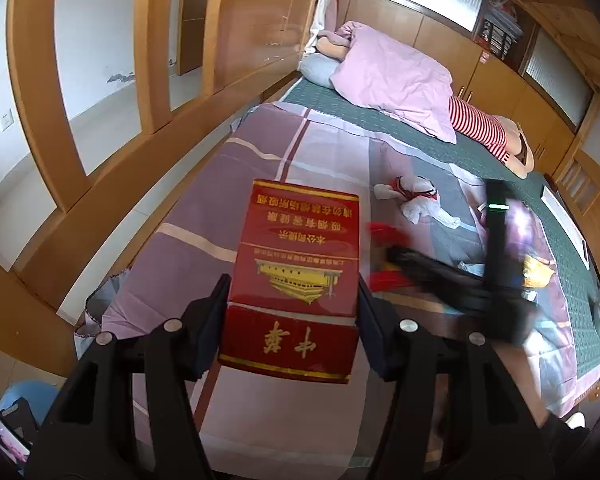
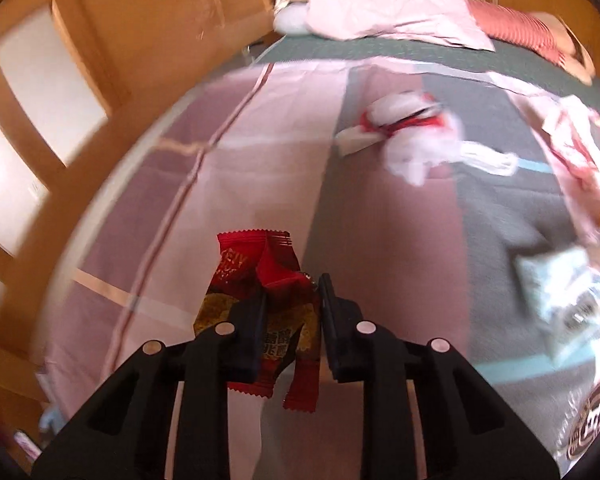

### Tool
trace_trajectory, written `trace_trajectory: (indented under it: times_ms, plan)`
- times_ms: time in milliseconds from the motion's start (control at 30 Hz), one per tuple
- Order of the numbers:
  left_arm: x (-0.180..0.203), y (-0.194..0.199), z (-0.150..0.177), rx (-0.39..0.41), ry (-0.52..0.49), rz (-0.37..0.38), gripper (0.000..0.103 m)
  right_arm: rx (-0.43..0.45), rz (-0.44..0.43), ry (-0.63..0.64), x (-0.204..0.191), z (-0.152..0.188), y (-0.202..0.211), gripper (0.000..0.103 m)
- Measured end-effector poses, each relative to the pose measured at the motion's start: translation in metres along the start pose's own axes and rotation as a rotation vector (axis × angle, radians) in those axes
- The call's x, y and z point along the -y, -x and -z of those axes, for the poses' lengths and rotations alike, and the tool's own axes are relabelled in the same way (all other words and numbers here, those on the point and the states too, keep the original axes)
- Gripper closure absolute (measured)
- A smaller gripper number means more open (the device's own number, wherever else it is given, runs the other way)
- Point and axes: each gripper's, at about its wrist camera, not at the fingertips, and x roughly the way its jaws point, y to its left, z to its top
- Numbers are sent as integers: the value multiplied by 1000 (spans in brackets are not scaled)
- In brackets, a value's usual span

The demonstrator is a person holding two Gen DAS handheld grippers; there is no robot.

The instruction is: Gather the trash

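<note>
My left gripper is shut on a red cigarette carton with gold print, held above the striped bed sheet. My right gripper is shut on a crumpled red snack wrapper, which sticks out past the fingertips and hangs below them. In the left wrist view the right gripper appears blurred just right of the carton, with the wrapper at its tips. A white and red crumpled bundle lies farther up the sheet, also visible as the bundle.
A pale blue packet, a pink wrapper and a round-logo item lie on the sheet's right side. A pink duvet lies at the far end of the bed. A wooden partition runs along the left.
</note>
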Motion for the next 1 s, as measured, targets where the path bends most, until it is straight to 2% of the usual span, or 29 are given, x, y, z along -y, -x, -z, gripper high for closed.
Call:
trace_trajectory:
  times_ms: [100, 400, 600, 1000]
  plan:
    - [-1, 0, 0, -3, 8, 2, 44, 33, 43, -29, 17, 9, 32, 78]
    - [15, -7, 9, -41, -24, 52, 44, 29, 125, -96, 52, 62, 85, 78]
    - [30, -22, 21, -114, -45, 104, 44, -37, 171, -171, 71, 70, 77, 78]
    - [43, -32, 32, -162, -75, 125, 44, -38, 202, -184, 75, 70, 75, 78]
